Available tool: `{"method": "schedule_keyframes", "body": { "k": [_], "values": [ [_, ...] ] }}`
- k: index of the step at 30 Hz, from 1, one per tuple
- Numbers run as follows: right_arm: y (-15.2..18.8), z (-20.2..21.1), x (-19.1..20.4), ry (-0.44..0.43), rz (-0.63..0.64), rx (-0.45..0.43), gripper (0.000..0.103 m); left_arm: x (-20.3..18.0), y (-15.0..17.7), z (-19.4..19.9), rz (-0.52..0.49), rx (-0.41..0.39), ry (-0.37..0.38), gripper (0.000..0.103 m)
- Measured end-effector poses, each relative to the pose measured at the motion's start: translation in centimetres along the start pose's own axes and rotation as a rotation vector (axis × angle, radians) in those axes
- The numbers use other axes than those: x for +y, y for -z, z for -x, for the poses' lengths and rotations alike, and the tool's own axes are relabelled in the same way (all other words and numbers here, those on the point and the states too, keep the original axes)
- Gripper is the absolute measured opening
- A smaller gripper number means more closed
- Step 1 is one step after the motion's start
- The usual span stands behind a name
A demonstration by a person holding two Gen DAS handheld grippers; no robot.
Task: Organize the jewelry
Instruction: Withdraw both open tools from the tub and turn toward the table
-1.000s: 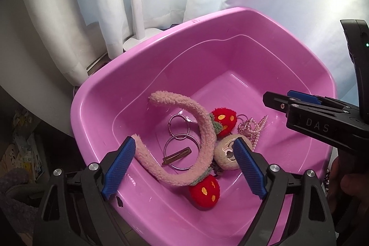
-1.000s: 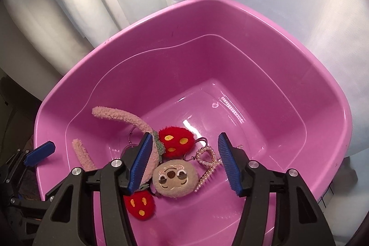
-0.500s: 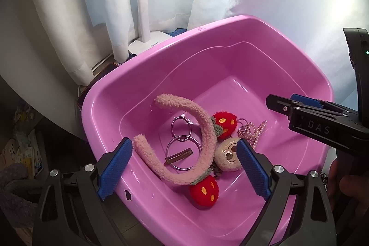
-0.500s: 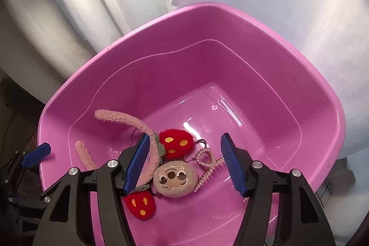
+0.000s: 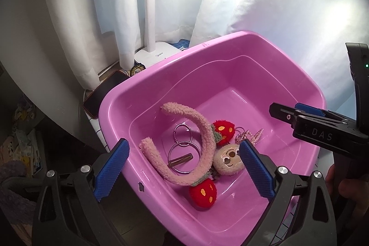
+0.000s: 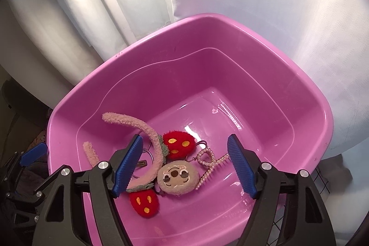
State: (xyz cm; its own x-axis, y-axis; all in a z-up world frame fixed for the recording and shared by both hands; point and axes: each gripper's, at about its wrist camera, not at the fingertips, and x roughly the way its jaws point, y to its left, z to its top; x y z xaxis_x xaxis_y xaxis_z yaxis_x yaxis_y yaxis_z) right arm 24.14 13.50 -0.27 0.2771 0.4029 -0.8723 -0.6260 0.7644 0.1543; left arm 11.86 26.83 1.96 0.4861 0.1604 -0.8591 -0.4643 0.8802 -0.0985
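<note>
Above the pink basin (image 6: 306, 107), left gripper (image 5: 184, 170) and right gripper (image 6: 184, 165) are opening, empty; pearl hair clip (image 6: 211, 161) is probably snagging the plush keychain (image 6: 177, 176) when lifted.

Left hand-held gripper (image 5: 183, 168): black frame, blue ribbed pads, silver screws. Right hand-held gripper (image 6: 185, 166): same, "DAS" marking.

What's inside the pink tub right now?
Pink tub: fuzzy headband with strawberries, plush face, pearl clip, metal rings, brown clip. Anything beneath the headband is hidden.
</note>
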Motion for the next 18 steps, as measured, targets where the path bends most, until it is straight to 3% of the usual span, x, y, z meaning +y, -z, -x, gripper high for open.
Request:
{"method": "schedule_keyframes", "body": {
  "k": [18],
  "values": [
    [5.0,8.4,-0.3,0.04,0.047,-0.123,0.078,-1.3,2.5,4.5,0.015,-0.098,-0.042,0.095]
  ]
}}
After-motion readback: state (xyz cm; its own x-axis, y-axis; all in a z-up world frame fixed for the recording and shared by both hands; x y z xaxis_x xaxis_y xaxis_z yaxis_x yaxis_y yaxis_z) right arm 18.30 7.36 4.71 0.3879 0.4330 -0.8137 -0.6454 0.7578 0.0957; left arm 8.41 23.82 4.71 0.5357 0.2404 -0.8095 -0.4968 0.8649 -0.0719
